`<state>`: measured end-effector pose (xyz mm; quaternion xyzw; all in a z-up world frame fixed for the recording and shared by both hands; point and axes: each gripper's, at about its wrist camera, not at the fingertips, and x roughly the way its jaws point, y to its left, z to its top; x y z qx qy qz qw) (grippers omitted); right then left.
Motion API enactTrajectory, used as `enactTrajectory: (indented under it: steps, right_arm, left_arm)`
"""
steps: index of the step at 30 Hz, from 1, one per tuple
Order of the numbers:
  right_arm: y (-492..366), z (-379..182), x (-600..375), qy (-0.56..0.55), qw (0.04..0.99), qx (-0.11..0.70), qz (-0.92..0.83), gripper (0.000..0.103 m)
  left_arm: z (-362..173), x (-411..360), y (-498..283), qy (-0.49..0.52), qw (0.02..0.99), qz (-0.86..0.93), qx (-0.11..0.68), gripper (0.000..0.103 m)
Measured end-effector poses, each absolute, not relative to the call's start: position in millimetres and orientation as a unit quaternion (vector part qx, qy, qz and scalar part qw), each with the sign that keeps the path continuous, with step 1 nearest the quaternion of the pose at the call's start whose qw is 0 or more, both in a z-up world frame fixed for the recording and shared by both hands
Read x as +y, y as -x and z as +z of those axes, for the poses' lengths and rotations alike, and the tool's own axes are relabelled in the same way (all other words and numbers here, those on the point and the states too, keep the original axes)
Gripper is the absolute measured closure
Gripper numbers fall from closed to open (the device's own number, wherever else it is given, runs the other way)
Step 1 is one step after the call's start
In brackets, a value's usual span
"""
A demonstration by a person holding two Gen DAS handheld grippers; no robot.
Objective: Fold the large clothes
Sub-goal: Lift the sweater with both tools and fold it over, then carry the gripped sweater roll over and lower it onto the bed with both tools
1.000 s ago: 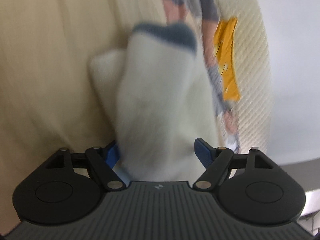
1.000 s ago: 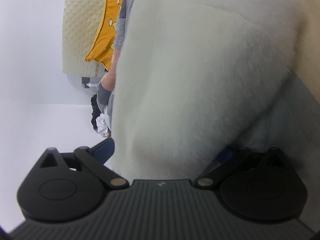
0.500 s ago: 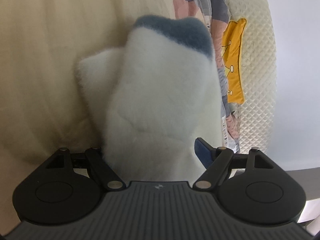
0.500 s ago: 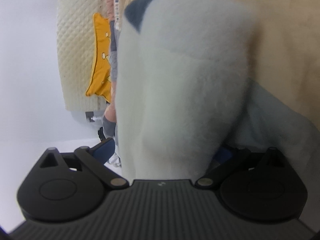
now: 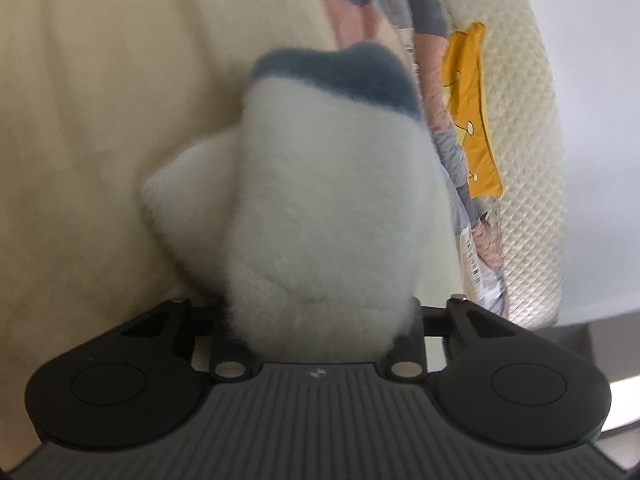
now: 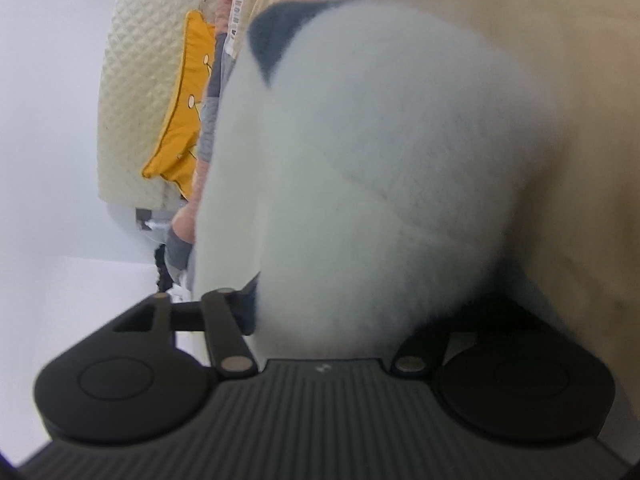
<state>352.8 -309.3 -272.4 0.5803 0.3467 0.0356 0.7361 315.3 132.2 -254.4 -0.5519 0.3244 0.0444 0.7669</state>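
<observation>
I am working over a bed, and its beige sheet [image 5: 100,128] fills everything from nine to twelve o'clock in my left view. The white fleece garment [image 5: 328,216] lies bunched on that sheet straight ahead of both cameras, its grey-blue trim [image 5: 336,72] at twelve o'clock.

My left jaws [image 5: 320,332] are closing with a thick wad of the fleece between them. The pile hides the pads, so I cannot tell whether they bite yet. My right jaws [image 6: 340,320] are closing too, with the fleece bulging between them. The left-hand pad looks to be against the pile, but the other is buried.

What worries me, biggest first:
- The garment is bulky and springy. If each side catches only loft or one outer layer, I judge the rest will sag out when lifted and the fold will collapse.
- The two grips may sit on uneven parts of the bundle, so the edges would come down skewed.
- A jaw could pinch the sheet beneath along with the fleece and drag it up.
- The patterned quilt [image 5: 436,92] at one o'clock lies close, and a wide swing could snag it.

At two o'clock a mustard cushion [image 5: 472,120] leans on a cream quilted headboard [image 5: 528,140].

As for writing, a strip of small dark marks runs along the quilt's edge, too blurred to read. A tiny emblem [image 5: 316,374] sits on my own housing, and I see no brand name.
</observation>
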Motion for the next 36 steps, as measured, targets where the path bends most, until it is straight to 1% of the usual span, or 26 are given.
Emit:
enactTrajectory:
  steps: [1,3,5,6,10,24,30,36]
  right_arm:
    - [-350.1,-271.7,-308.9,-0.575,0.74,0.347,0.037,0.046]
    - [-350.0,-268.2,-307.7,-0.56,0.753,0.343,0.042,0.058]
    - [-348.8,-259.6,-306.2,-0.537,0.776,0.326,0.061,0.065]
    - [-348.4,-254.3,-306.5,-0.522,0.788,0.317,0.07,0.067]
    - [-343.5,-234.4,-306.7,-0.519,0.802,0.277,0.105,0.069]
    - [-324.4,-178.4,-318.7,-0.479,0.838,0.204,0.163,0.069]
    - [-336.9,-144.6,-330.3,-0.467,0.849,0.164,0.185,0.069]
    - [-359.8,-121.5,-360.6,-0.476,0.848,0.132,0.189,0.069]
  left_arm:
    - [-251.7,130.6,-315.2,0.542,0.775,0.044,0.322,0.067]
    - [-246.9,129.0,-311.9,0.533,0.784,0.042,0.316,0.07]
    - [-244.1,128.8,-305.9,0.536,0.785,0.04,0.308,0.072]
    - [-241.2,128.9,-302.0,0.536,0.787,0.038,0.303,0.073]
    - [-221.8,128.8,-289.9,0.512,0.811,0.023,0.283,0.077]
    - [-162.3,119.4,-283.6,0.495,0.823,-0.03,0.277,0.079]
    - [-120.8,105.3,-306.9,0.473,0.835,-0.062,0.273,0.079]
    - [-75.8,71.4,-354.6,0.428,0.855,-0.106,0.273,0.078]
